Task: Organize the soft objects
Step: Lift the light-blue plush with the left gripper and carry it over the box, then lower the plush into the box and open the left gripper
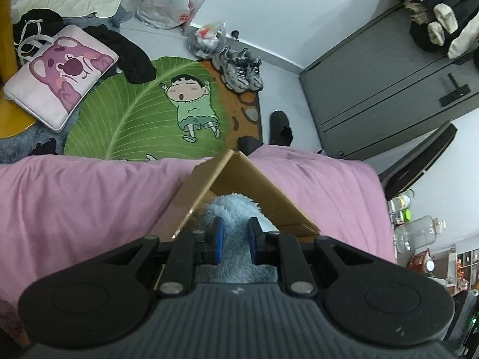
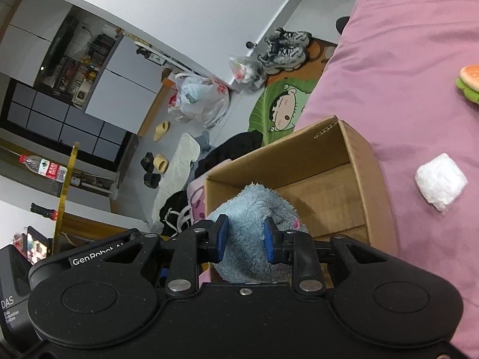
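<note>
A pink bedspread [image 2: 404,74] carries an open cardboard box [image 2: 344,161]; over its mouth hangs a blue plush toy [image 2: 254,209], pinched at either end by the left gripper [image 1: 235,240] and the right gripper [image 2: 244,237], pads pressed into the fur; a white wrapped bundle [image 2: 440,181] and a burger toy [image 2: 470,82] lie outside; the step looks like stowing the plush; next, lower it inside, then spread both tongs.
</note>
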{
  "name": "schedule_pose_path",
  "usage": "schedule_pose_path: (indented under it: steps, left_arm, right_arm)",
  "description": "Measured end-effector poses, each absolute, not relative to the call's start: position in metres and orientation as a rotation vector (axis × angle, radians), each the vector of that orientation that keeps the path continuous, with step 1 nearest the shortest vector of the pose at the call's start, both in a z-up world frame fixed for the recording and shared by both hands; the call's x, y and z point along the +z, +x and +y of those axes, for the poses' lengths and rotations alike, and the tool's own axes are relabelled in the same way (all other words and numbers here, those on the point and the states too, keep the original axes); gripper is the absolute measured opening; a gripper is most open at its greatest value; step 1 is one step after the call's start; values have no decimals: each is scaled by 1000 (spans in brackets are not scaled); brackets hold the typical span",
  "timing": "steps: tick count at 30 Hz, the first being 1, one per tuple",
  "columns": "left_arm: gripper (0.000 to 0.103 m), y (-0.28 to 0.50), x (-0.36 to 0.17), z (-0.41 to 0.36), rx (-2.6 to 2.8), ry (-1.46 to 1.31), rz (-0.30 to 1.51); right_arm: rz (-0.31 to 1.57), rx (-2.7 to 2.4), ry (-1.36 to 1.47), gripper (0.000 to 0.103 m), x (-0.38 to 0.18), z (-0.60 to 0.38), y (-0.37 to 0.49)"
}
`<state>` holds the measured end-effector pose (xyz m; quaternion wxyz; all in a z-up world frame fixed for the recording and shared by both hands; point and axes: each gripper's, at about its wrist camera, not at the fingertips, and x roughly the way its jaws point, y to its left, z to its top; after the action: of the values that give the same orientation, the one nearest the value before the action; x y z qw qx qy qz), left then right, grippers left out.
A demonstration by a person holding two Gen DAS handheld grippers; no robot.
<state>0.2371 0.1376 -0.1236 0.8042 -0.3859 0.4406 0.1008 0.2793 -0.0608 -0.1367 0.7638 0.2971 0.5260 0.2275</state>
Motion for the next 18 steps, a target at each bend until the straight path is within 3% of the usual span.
schedule_pose_path:
  steps: [13, 18]
  left_arm:
    - [20, 266, -148, 147, 245, -831, 1024]
    - [20, 262, -144, 146, 245, -826, 1024]
  right_arm:
    - [1199, 436, 585, 27, -160, -46, 295]
    - [1208, 424, 580, 32, -156, -47, 293]
